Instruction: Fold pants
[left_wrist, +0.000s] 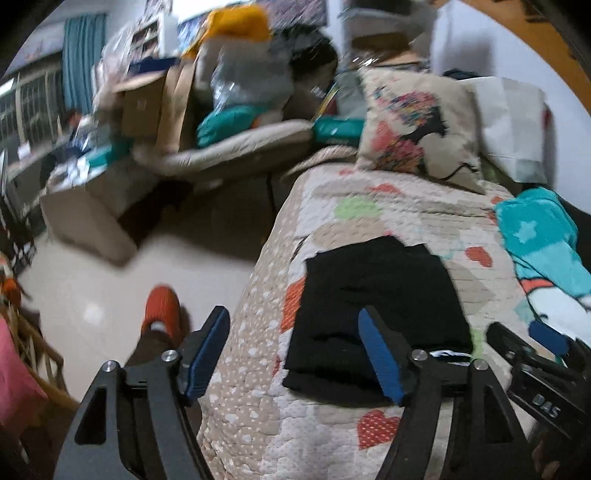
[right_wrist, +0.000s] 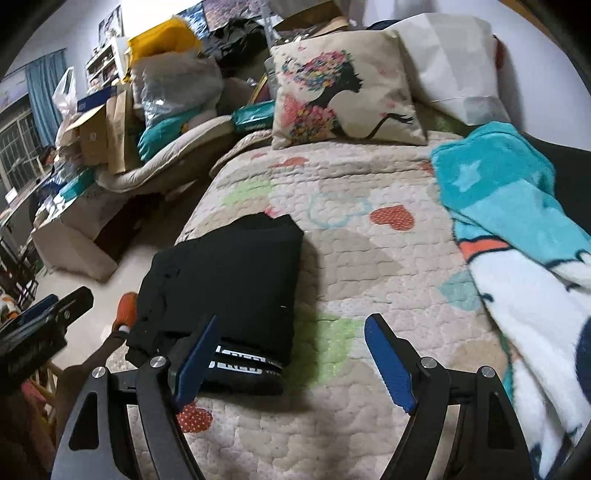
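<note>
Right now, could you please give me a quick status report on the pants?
Left claw open, right claw open, both empty. Black fabric pants folded compact on quilted heart-print bedspread. Turquoise fleece blanket apart.

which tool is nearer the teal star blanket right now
Right. The right tool hangs open over the quilt between the folded black pants and the teal star blanket; the left tool, also open, sits beyond the pants' far side.

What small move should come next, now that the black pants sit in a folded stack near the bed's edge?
Probably none on the cloth: pull both grippers back. The black pants already lie as a compact rectangle on the quilt, waistband at the near end, and the left gripper and right gripper are both open, holding nothing. At most, nudge the stack away from the bed's edge.
</note>
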